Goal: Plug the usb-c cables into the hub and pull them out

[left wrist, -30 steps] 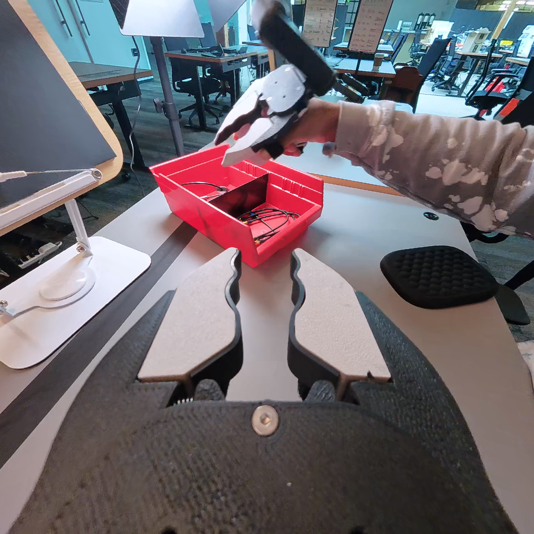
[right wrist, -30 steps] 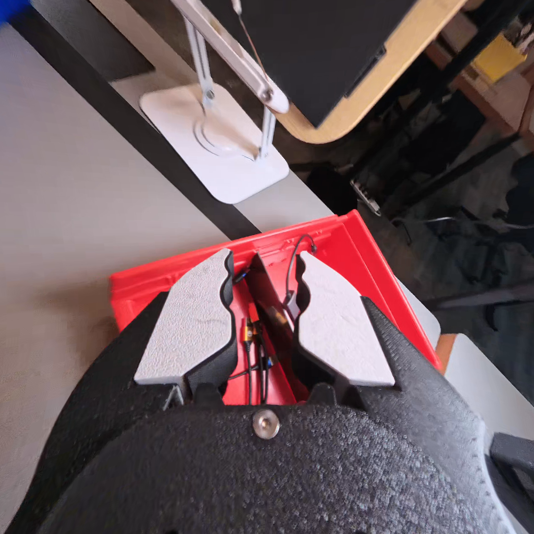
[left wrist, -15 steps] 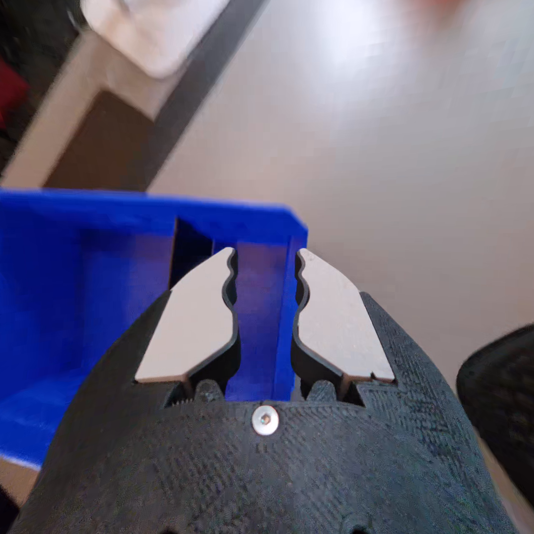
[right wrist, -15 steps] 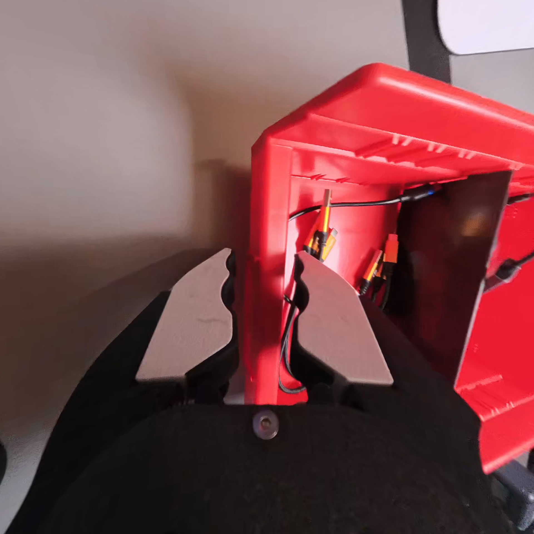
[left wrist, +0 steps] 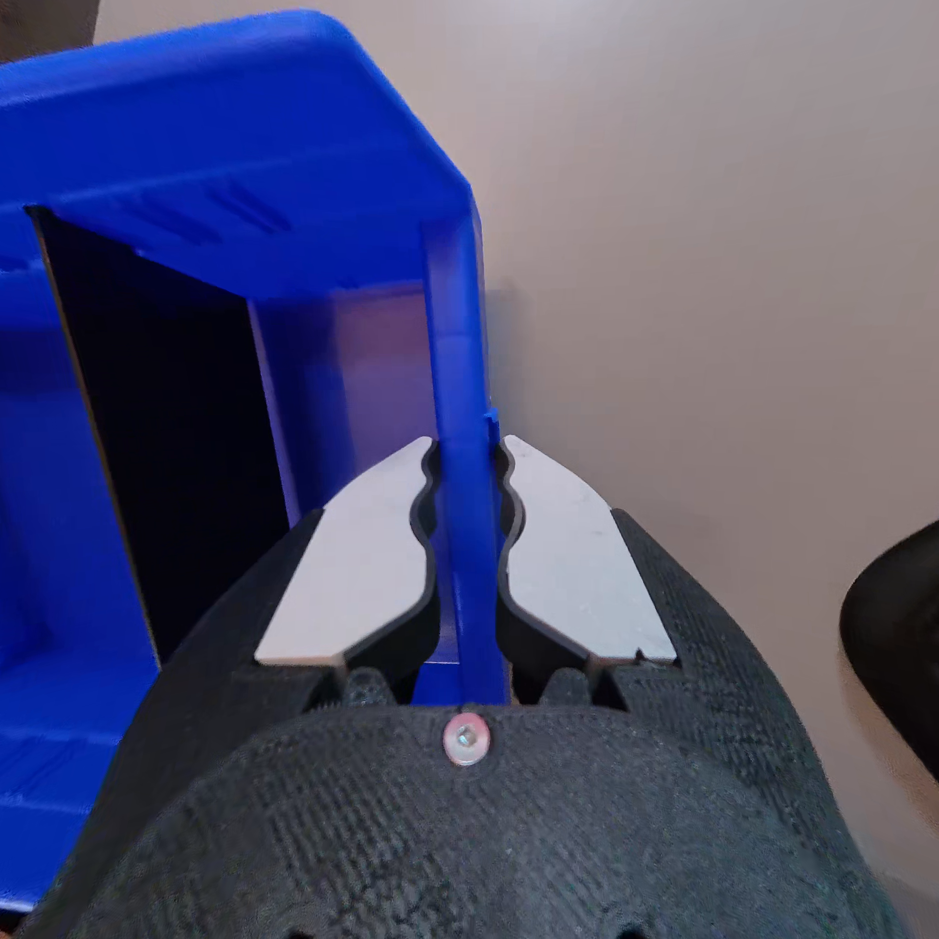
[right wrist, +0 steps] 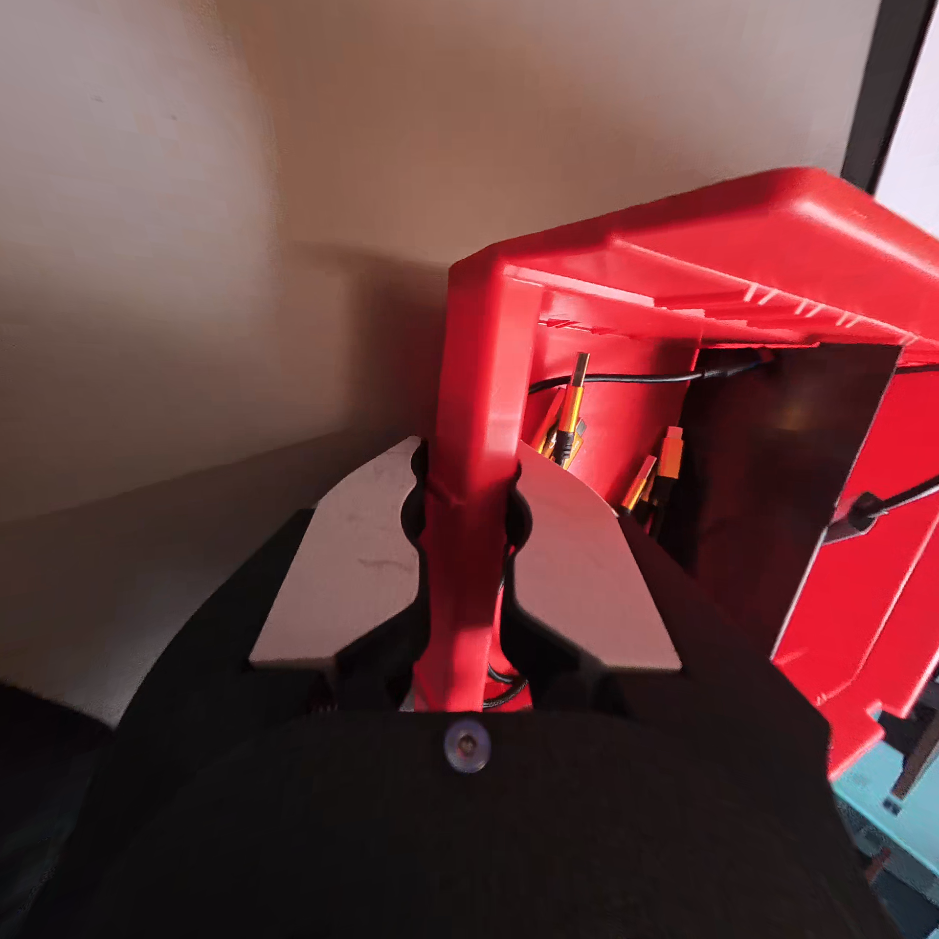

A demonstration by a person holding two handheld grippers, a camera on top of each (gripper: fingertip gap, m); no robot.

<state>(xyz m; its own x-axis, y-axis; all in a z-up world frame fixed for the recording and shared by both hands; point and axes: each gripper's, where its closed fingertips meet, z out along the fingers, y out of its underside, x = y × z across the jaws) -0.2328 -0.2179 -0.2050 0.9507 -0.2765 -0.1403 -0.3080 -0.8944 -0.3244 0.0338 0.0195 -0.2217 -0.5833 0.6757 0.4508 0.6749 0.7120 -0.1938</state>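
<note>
The cables [right wrist: 569, 421] lie loose inside the red bin [right wrist: 686, 264], whose side wall the right tongs [right wrist: 467, 482] pinch; the left tongs [left wrist: 467, 477] straddle the blue bin [left wrist: 213, 132] wall, contact unclear. No hub shows. Tipping either bin on the table [left wrist: 711, 254] could spill cables.

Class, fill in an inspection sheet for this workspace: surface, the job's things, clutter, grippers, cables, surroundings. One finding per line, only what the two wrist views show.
Surface: pale grey table, bare where it shows.
Job's things: red bin with a dark divider; no hub seen.
Clutter: blue bin, its visible compartment looks empty; a black object at the left view's right edge.
Grippers: left gripper shut on the blue bin's side wall; right gripper shut on the red bin's side wall.
Cables: black cables with orange plugs lie inside the red bin.
Surroundings: a dark strip across the table; little else shows.
</note>
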